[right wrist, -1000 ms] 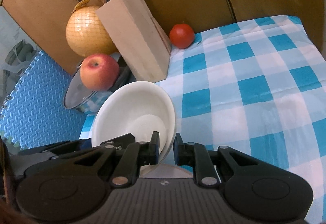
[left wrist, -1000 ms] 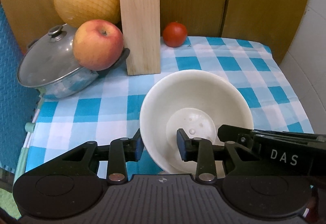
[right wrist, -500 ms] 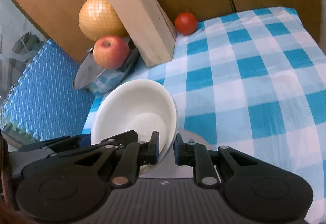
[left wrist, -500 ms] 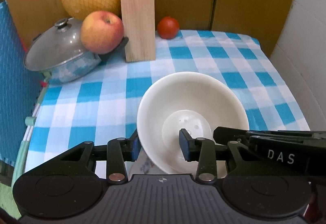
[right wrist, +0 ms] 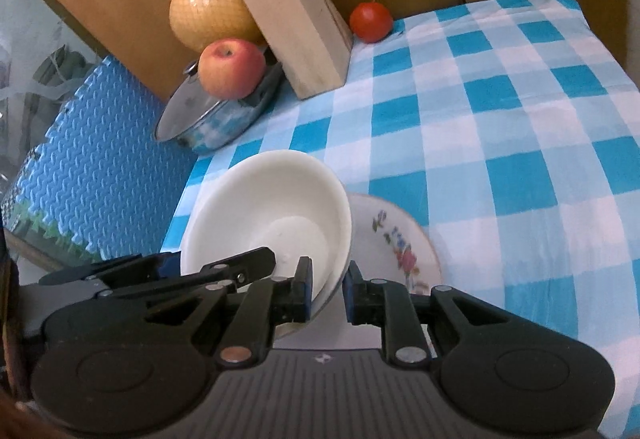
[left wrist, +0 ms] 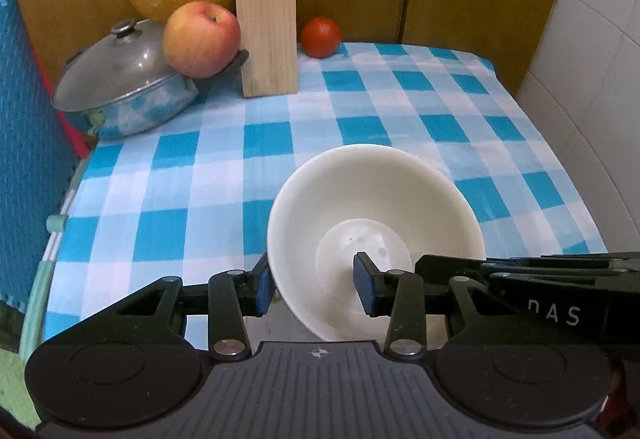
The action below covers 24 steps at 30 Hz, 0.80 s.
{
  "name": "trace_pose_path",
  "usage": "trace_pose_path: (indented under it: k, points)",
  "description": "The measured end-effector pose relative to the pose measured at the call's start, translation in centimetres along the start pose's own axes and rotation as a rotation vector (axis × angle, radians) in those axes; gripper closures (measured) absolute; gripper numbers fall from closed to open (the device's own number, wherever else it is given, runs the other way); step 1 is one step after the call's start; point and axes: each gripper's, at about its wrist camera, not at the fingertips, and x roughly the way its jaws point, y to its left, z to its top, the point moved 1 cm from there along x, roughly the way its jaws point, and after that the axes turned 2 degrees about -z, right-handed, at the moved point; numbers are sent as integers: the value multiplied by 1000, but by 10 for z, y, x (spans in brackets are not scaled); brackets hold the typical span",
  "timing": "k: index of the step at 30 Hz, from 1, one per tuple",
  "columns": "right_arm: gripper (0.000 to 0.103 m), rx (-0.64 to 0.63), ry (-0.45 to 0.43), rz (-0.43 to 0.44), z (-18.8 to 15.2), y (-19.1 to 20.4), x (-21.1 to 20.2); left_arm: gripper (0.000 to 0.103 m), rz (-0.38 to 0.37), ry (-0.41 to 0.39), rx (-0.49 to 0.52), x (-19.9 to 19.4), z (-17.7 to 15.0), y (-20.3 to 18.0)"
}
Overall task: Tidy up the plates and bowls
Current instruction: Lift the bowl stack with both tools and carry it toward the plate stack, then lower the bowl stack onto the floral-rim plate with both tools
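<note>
Over the blue-and-white checked tablecloth (left wrist: 224, 175): one round white ceramic bowl (left wrist: 372, 235), tilted above one floral plate (right wrist: 396, 243). Left gripper (left wrist: 314, 285) straddles its rim, jaws apart; right gripper (right wrist: 326, 289) clamps the rim.

Both wrist cams sit low at the near edge of the blue-checked tablecloth (left wrist: 360, 127), facing its back edge, sharing the close-up white ceramic bowl (left wrist: 372, 207) (right wrist: 272, 207).
</note>
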Motion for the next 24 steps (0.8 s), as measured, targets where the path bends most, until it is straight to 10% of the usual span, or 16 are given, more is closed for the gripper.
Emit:
trace_pose_path:
  k: [24]
  points:
    - [79, 11, 34, -38, -30, -6, -6, 49, -24, 87, -30, 3, -30, 9]
